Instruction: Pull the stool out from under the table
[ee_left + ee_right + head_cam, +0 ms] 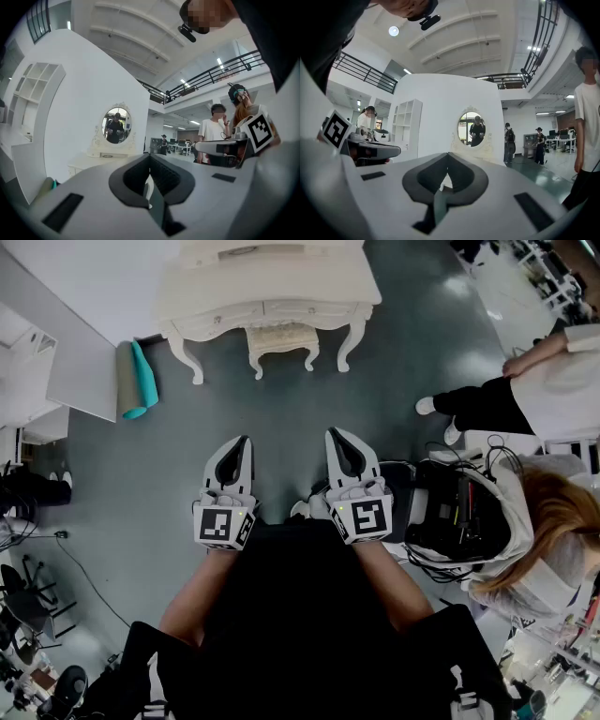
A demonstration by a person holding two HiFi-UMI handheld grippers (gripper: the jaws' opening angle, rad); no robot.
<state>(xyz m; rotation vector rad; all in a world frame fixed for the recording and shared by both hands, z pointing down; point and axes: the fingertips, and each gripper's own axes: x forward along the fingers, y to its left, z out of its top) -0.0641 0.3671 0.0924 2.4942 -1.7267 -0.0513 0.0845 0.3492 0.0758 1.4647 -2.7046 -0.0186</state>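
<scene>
Before the stool (pixel 281 339), left tool (pixel 245 441) and right tool (pixel 334 434) hover level.

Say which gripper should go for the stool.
Left, narrowly: the left gripper lines up nearer the stool under the table than the right gripper. Both are shut, empty and well short of it.

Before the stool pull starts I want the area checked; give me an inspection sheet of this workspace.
Surface: grey floor, glossy.
Job's things: stool partly under the white dressing table, between its legs.
Clutter: rolled teal mat left of the table.
Grippers: left claw and right claw shut, empty, well short of the stool.
Cables: wires on the right by black equipment; one cable on the floor at left.
Surroundings: standing person, bent-over person, both at right.
</scene>
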